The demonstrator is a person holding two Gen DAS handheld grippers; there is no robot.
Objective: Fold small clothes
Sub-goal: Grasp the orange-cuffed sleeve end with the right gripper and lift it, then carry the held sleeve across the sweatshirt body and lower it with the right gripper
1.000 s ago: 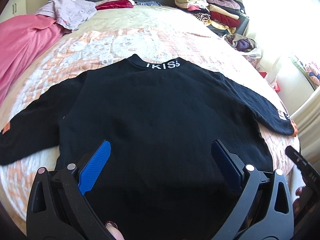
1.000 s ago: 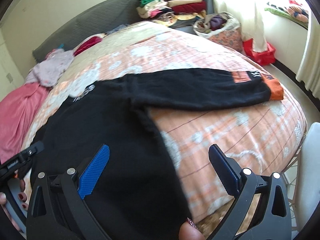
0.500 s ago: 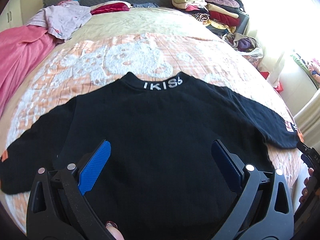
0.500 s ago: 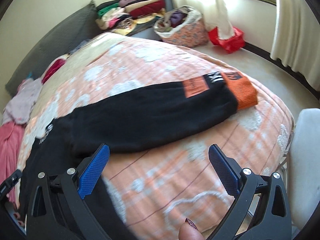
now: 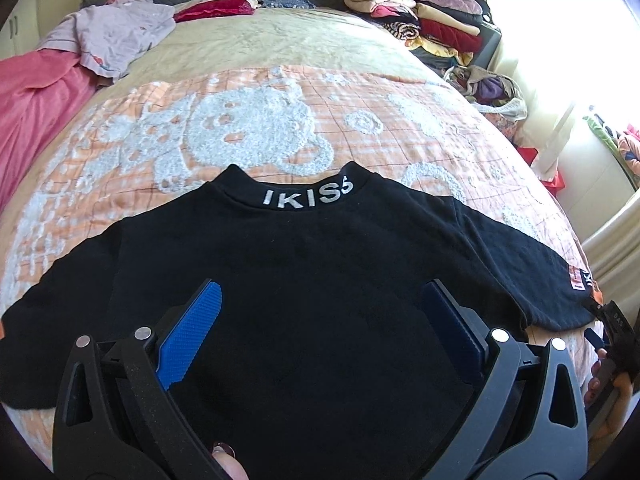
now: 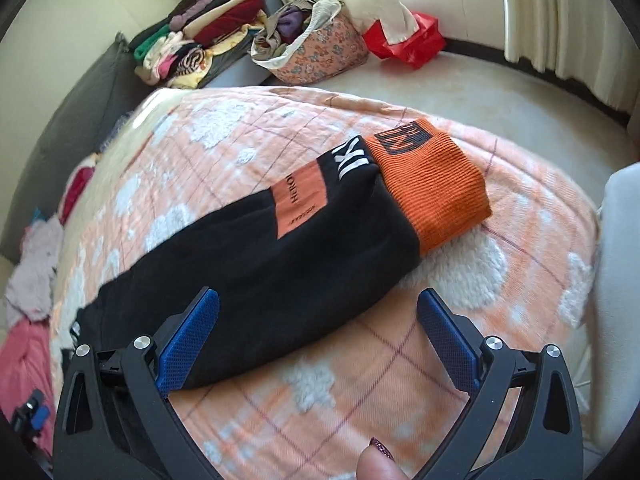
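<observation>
A small black sweatshirt [image 5: 312, 264] lies flat on the bed, back up, white lettering on its collar [image 5: 308, 196], sleeves spread to both sides. My left gripper [image 5: 320, 304] hovers open over the sweatshirt's lower body, nothing between its blue pads. The right sleeve [image 6: 280, 248] ends in an orange ribbed cuff [image 6: 432, 188] with an orange patch beside it. My right gripper [image 6: 318, 320] is open just above the sleeve's near edge, its left pad over the black cloth. The right gripper's body also shows at the far right of the left wrist view, beside the cuff.
An orange and white blanket [image 5: 280, 120] covers the bed. Pink cloth [image 5: 36, 100] and a lilac garment [image 5: 116, 32] lie at the far left. Folded clothes [image 5: 416, 20] are stacked at the far right. A floral basket [image 6: 316, 44] and red bag [image 6: 408, 40] stand on the floor.
The left gripper drew back, so more blanket shows beyond the collar. The right gripper swung right along the sleeve and came down close to the cuff end.
</observation>
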